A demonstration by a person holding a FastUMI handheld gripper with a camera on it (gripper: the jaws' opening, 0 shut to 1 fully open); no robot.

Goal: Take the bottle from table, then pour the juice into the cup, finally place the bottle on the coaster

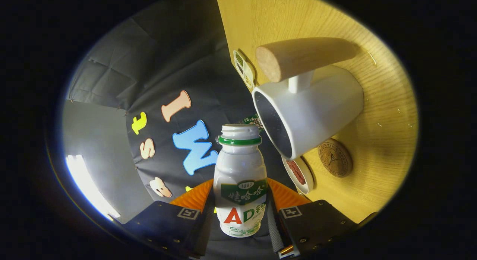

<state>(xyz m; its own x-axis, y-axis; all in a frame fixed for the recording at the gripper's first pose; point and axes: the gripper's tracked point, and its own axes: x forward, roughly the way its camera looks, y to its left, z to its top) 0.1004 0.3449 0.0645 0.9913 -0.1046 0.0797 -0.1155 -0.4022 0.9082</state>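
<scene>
A small white bottle (240,178) with a green neck ring and no cap sits between my gripper's (240,206) two fingers, which press on its sides. The whole view is rolled sideways, so the wooden table (376,114) stands like a wall beside the bottle. A white cup (309,114) with a thick wooden handle (303,57) rests on that table, its open mouth facing the bottle's neck, just ahead and to the side of it. A round cork coaster (334,157) lies on the table beyond the cup's base.
A small white dish (298,174) with a reddish-brown centre lies on the table beside the cup and the coaster. A small packet (244,68) sits at the table's far edge. The black cloth wall hangs behind the bottle.
</scene>
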